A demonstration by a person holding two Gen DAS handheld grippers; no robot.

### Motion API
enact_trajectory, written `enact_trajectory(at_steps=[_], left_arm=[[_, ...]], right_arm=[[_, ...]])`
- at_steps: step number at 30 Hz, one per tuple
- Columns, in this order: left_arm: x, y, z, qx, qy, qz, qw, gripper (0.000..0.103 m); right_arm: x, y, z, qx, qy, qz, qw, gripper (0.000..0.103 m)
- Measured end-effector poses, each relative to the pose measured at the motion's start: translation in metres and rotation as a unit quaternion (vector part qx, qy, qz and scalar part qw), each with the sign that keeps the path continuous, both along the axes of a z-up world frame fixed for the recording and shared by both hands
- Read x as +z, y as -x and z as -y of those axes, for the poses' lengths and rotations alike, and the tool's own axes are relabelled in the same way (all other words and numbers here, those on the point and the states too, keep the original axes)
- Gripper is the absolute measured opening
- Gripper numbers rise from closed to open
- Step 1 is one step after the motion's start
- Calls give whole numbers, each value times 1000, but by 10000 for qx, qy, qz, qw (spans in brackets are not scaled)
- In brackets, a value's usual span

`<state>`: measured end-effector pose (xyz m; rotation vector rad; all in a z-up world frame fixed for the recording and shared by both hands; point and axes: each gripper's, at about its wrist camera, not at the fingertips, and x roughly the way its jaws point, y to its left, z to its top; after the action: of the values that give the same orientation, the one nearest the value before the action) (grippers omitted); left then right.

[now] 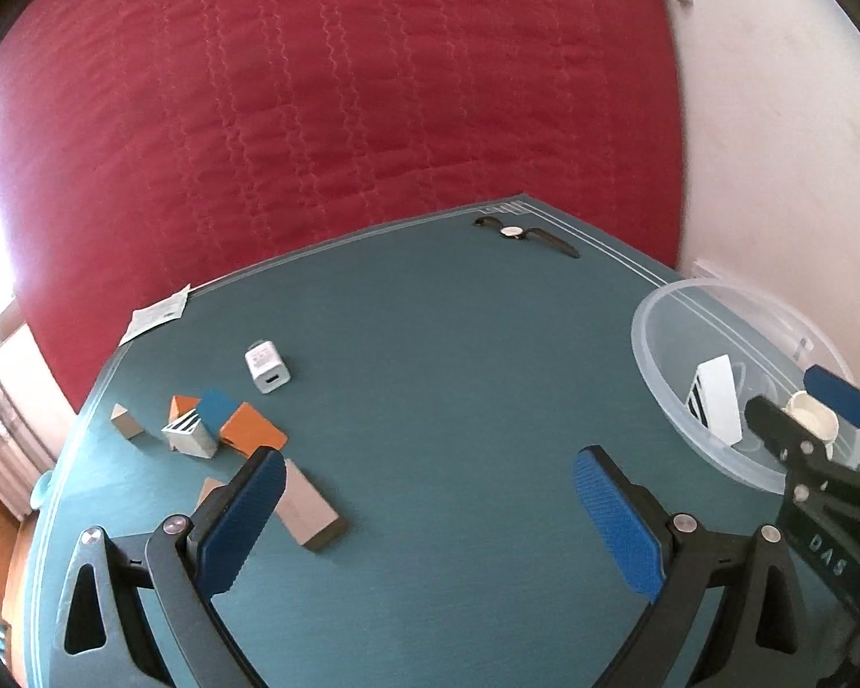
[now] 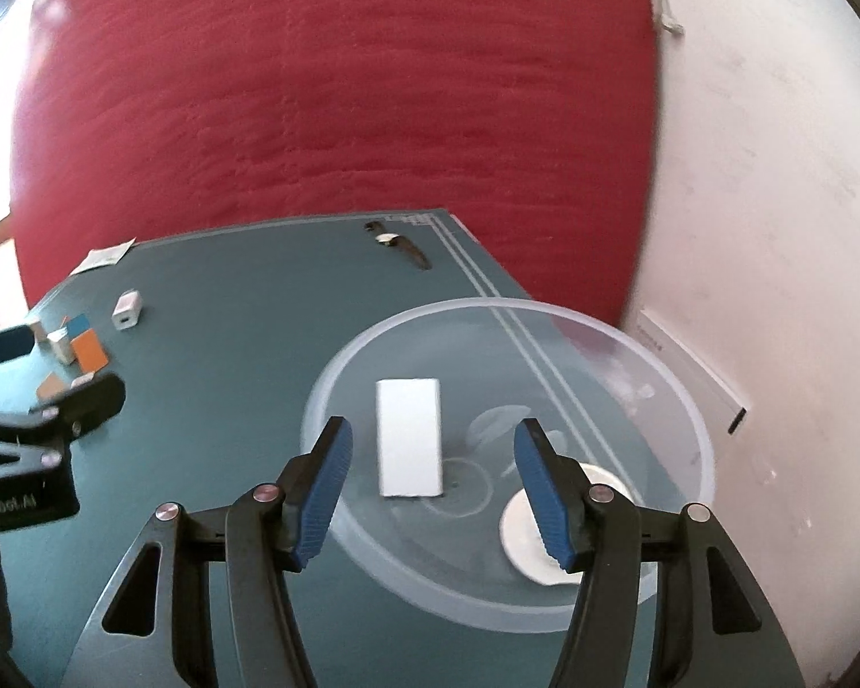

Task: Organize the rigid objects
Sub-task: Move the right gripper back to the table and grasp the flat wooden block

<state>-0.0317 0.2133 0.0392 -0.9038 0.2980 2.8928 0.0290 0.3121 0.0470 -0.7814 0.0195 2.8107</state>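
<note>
Seen from the left wrist, the left gripper (image 1: 430, 522) hangs over a teal table (image 1: 430, 372) with its blue-padded jaws spread wide and nothing between them. Just beyond its left finger lies a loose cluster of blocks (image 1: 223, 430), orange, blue, white and wood-coloured, some touching one another, with a long grey block (image 1: 309, 510) nearest the camera and partly hidden by that finger. A white charger plug (image 1: 266, 370) sits a little farther back, apart from the cluster, and a wristwatch (image 1: 524, 234) lies flat near the table's far edge. At the right edge of the table stands a clear plastic bowl (image 1: 659, 355) holding a white box (image 1: 716, 401) that leans against its wall, and a round cream-coloured case (image 1: 814, 418). The right gripper (image 1: 802, 401) reaches over the bowl's rim, one finger on each side of the cream case, though whether they touch it cannot be told here. A red quilted bedspread (image 1: 344, 103) fills the background, and a paper slip (image 1: 155, 315) overhangs the far left corner. From the right wrist, the right gripper (image 2: 433, 493) is poised above the clear plastic bowl (image 2: 688, 401), its jaws partly open and gripping nothing. The white box (image 2: 410, 438) shows in the gap between the fingers, lower down in the bowl, while the round cream-coloured case (image 2: 522, 533) lies partly hidden behind the right finger. The left gripper (image 2: 46, 367) enters at the left edge, near the blocks (image 2: 80, 344), with the charger plug (image 2: 127, 309) and wristwatch (image 2: 398, 249) beyond.
</note>
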Motion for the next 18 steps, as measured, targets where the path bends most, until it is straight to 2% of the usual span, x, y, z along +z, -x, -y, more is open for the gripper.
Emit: enact_trajectory(at_steps=[9,18], left_arm=[[1,-5,22,130,-105,-57,9998,102],[-2,-2,62,432,-224,57,9988,102]], right_arm=[[-3,2,22,255,34,123,9996,60],[-7,9,55,1031,401,502,9926,60]])
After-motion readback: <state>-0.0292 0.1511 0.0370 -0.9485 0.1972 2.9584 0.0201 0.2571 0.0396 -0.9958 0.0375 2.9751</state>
